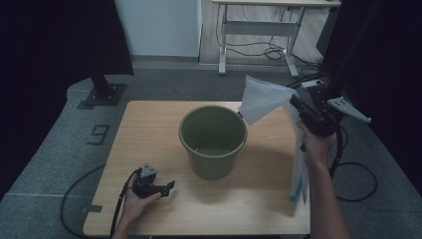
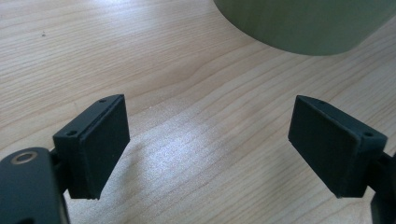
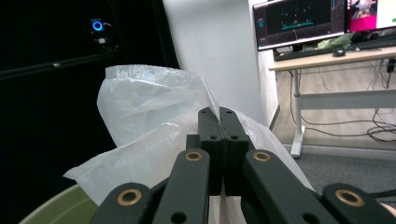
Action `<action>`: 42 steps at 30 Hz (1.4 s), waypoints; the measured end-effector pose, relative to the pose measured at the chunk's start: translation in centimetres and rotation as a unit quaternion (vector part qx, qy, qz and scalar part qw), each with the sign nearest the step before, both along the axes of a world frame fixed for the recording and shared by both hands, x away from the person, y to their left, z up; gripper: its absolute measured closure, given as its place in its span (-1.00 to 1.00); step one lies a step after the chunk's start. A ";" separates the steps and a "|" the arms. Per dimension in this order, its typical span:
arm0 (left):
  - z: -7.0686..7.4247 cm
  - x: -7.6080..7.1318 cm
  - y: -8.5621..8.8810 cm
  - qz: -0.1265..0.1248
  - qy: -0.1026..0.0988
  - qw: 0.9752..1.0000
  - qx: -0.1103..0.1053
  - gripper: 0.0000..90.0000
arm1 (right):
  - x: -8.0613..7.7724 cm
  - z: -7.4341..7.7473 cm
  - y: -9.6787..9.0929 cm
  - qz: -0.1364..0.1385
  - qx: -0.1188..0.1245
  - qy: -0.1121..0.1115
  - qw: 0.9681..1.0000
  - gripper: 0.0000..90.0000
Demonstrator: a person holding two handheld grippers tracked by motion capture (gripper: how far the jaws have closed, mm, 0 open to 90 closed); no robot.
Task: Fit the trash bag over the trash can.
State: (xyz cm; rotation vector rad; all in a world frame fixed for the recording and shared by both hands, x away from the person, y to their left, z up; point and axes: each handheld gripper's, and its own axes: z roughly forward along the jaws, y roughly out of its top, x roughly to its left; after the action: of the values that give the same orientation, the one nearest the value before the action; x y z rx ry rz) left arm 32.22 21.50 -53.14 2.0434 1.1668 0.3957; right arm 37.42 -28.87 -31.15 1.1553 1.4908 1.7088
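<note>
A green bucket point(image 1: 213, 140) stands upright in the middle of the wooden table point(image 1: 149, 124), nothing visible inside it. My right gripper point(image 1: 294, 103) is raised above the table's right side, shut on a thin white plastic bag point(image 1: 261, 98) that fans out up and to the left, over the bucket's right rim. In the right gripper view the bag point(image 3: 149, 116) bulges beyond the closed jaws of the right gripper point(image 3: 219, 112), with the bucket rim point(image 3: 60, 207) below. My left gripper point(image 1: 171, 186) rests open on the table at front left; its pads point(image 2: 100, 144) stand wide apart over bare wood, the bucket's wall point(image 2: 303, 23) just ahead.
A flat white sheet or bag point(image 1: 299, 169) hangs down by the right forearm, at the table's right edge. Cables point(image 1: 358, 184) lie on the grey carpet on both sides. A desk point(image 1: 259, 30) with monitors stands behind. Dark curtains flank the scene.
</note>
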 end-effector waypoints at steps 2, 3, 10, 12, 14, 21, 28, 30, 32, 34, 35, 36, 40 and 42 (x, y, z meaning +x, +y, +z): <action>0.0 0.0 0.0 0.000 0.000 1.000 0.000 -0.73 | -0.1 0.4 0.1 0.001 0.001 -0.006 1.000 0.97; 0.0 0.0 0.1 0.000 0.001 1.000 -0.001 -0.72 | -0.2 0.8 0.3 0.005 0.006 -0.011 1.000 0.97; 0.0 0.0 0.0 0.000 0.002 1.000 0.000 -0.72 | -1.0 1.2 1.3 0.023 0.005 -0.028 0.999 0.97; -0.1 0.0 0.0 -0.001 0.002 1.000 0.001 -0.72 | -1.3 1.2 1.9 0.035 0.007 -0.031 0.999 0.97; -0.1 0.0 -0.1 -0.001 0.003 1.000 0.001 -0.72 | -1.5 1.4 2.5 0.041 0.001 -0.035 0.999 0.97; -0.1 0.1 0.0 -0.001 0.004 1.000 0.003 -0.72 | -2.6 2.7 4.9 0.063 -0.019 -0.065 0.996 0.97; 0.0 0.1 0.1 -0.001 0.004 1.000 0.002 -0.72 | -2.8 2.9 5.8 0.067 -0.038 -0.064 0.995 0.97; 0.0 0.1 0.1 -0.001 0.004 1.000 0.002 -0.72 | -2.6 2.0 6.4 0.074 -0.050 -0.052 0.995 0.97; -0.1 0.1 0.1 0.000 0.003 1.000 0.003 -0.72 | -2.4 0.8 7.1 0.084 -0.057 -0.038 0.994 0.97; -0.1 0.1 0.0 0.000 0.004 1.000 0.003 -0.72 | -2.1 -0.4 7.9 0.097 -0.062 -0.025 0.993 0.97; -0.1 0.1 0.0 -0.001 0.004 1.000 0.003 -0.72 | -2.1 -1.0 8.4 0.102 -0.068 -0.020 0.992 0.97; -0.1 0.1 0.0 -0.001 0.003 1.000 0.004 -0.72 | -1.9 -1.6 8.9 0.109 -0.075 -0.013 0.991 0.97; -0.1 0.1 0.0 -0.001 0.004 1.000 0.006 -0.72 | -1.9 -3.2 10.2 0.132 -0.088 0.002 0.987 0.97; -0.1 0.1 0.0 -0.002 0.004 1.000 0.006 -0.72 | -2.0 -3.8 10.7 0.141 -0.095 0.005 0.985 0.97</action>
State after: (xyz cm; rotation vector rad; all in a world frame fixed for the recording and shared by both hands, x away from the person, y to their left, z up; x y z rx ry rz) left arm 32.29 21.52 -53.27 2.0587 1.1686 0.3943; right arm 35.46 -18.13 -34.93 0.8871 1.8499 1.6960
